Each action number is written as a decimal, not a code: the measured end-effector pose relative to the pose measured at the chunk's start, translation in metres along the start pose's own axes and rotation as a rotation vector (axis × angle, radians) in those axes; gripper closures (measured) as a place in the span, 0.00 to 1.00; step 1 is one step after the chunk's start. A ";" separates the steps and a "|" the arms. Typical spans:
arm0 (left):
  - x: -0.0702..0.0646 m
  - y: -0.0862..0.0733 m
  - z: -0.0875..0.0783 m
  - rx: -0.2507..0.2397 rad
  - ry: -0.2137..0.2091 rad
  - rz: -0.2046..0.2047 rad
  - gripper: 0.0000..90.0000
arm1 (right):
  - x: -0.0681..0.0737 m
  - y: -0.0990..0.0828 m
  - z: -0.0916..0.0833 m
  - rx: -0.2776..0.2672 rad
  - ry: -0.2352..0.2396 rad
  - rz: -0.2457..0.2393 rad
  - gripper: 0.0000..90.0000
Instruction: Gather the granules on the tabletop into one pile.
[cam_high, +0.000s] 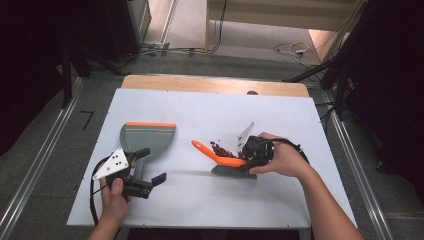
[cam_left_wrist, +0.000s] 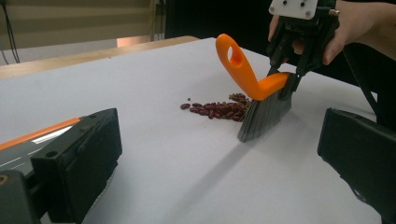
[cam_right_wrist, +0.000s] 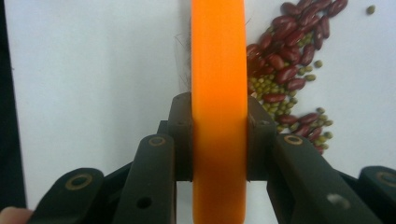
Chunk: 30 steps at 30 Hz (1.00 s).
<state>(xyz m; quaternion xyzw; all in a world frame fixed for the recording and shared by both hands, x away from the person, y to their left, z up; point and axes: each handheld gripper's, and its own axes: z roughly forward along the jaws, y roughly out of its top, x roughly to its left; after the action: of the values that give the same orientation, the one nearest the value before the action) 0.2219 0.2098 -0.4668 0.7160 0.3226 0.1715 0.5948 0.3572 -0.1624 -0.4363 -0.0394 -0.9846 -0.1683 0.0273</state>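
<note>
Two kinds of beans (cam_right_wrist: 289, 70), red and small green, show apart in the right gripper view, where the right gripper (cam_right_wrist: 219, 140) clamps the orange brush (cam_right_wrist: 218, 70). From above, the left gripper (cam_high: 152, 167) gapes beside the dustpan (cam_high: 147, 137) on the table (cam_high: 200, 200).

A white board (cam_high: 210, 195) covers a wooden table (cam_high: 210, 84). Beyond it lies grey floor (cam_high: 200, 62) with loose cables (cam_high: 292, 49). Metal rails (cam_high: 35, 165) run along both sides.
</note>
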 end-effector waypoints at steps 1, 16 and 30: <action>0.000 0.000 0.000 -0.001 0.001 0.000 0.00 | -0.001 0.001 -0.001 0.012 -0.008 0.002 0.76; 0.001 -0.001 0.000 0.003 0.000 -0.003 0.00 | -0.022 0.009 -0.002 0.009 -0.057 -0.037 0.76; 0.001 -0.001 0.000 0.004 0.000 -0.002 0.00 | -0.022 0.006 -0.017 -0.062 -0.103 0.021 0.76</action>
<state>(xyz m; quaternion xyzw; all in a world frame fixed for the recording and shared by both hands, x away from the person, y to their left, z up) 0.2220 0.2105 -0.4676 0.7168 0.3238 0.1704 0.5936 0.3807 -0.1640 -0.4196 -0.0592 -0.9785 -0.1963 -0.0227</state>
